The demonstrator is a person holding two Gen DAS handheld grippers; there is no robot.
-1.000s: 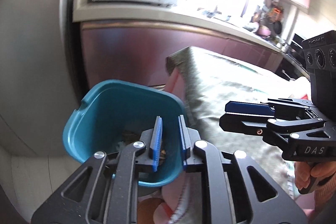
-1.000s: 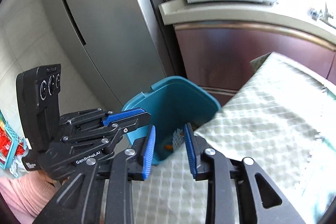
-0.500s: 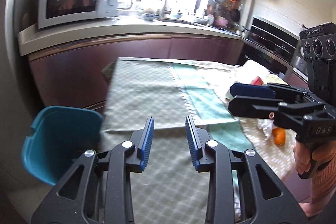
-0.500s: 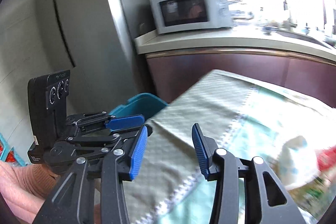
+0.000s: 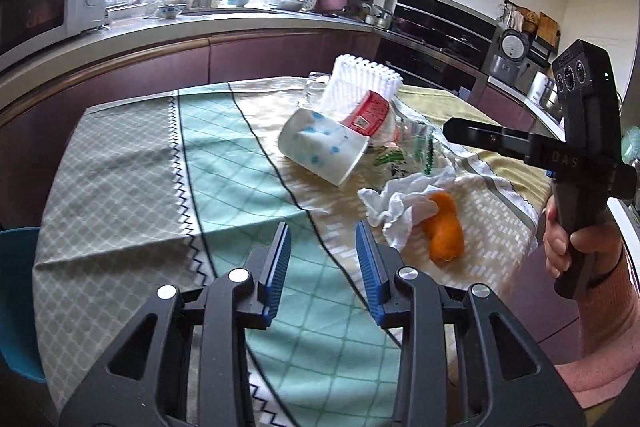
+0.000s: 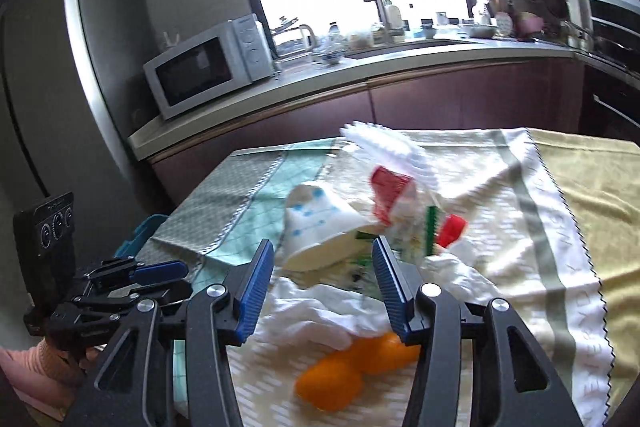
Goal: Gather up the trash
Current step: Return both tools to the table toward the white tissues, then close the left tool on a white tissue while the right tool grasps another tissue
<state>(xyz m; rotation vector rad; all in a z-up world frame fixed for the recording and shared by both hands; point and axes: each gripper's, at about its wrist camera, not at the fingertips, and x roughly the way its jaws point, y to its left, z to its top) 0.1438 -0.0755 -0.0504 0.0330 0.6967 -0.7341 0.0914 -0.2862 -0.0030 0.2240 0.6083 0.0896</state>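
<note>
The left claw (image 5: 322,267) has just been opening; its blue pads stand apart with nothing between them, above the green part of the desk (image 5: 120,187) cloth near the near edge. The right claw (image 6: 322,291) has also just been widening and grips nothing, hanging over the crumpled white tissue (image 6: 320,311) and orange peel (image 6: 344,371) by the near right corner. Beyond lie a tipped paper cup (image 6: 320,227) and plastic wrappers (image 6: 416,219) mid-desk. The teal bin (image 5: 18,303) sits off the left edge.

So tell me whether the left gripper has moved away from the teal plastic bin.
Yes. The left gripper, jaws empty and just opening, swung right from over the teal plastic bin, now at the left edge.
</note>
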